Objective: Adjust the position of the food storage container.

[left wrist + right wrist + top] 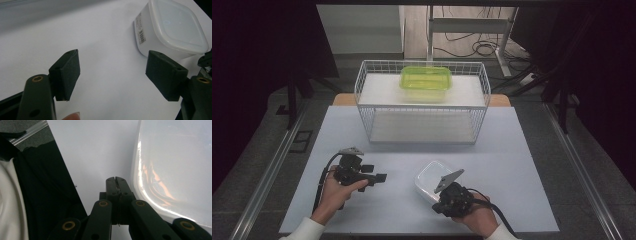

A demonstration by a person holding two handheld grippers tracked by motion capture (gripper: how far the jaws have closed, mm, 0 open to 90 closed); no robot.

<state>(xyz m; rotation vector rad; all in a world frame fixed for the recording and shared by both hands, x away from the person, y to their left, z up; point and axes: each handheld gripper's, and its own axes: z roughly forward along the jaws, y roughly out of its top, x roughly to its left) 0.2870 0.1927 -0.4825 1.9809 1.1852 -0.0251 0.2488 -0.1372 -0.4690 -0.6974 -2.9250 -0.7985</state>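
1. Nearest the high camera, two forearms in white sleeves enter from the bottom edge, each hand holding a black two-jaw gripper over the pale table (512,165).
2. Left gripper (374,173): held at the near-left of the table, jaws pointing toward the table's right. In the left gripper view (113,75) its two padded jaws stand wide apart with bare table between them; a fingertip (72,116) shows at the bottom edge.
3. Right gripper (441,200): held at the near-right, just beside the near side of the white lidded container (431,176). In the right gripper view (116,182) its jaws are pressed together with nothing between them, lying beside the container's rounded corner (175,165); whether they touch it cannot be told.
4. White lidded container: rests on the table in front of the person, right of centre. The left gripper view shows its translucent lid on and a barcode label (141,35) on its side wall.
5. Wire basket (362,85): white, stands at the far middle of the table, with an upper shelf.
6. Green-lidded container (426,81): sits on the basket's upper shelf, toward the back.
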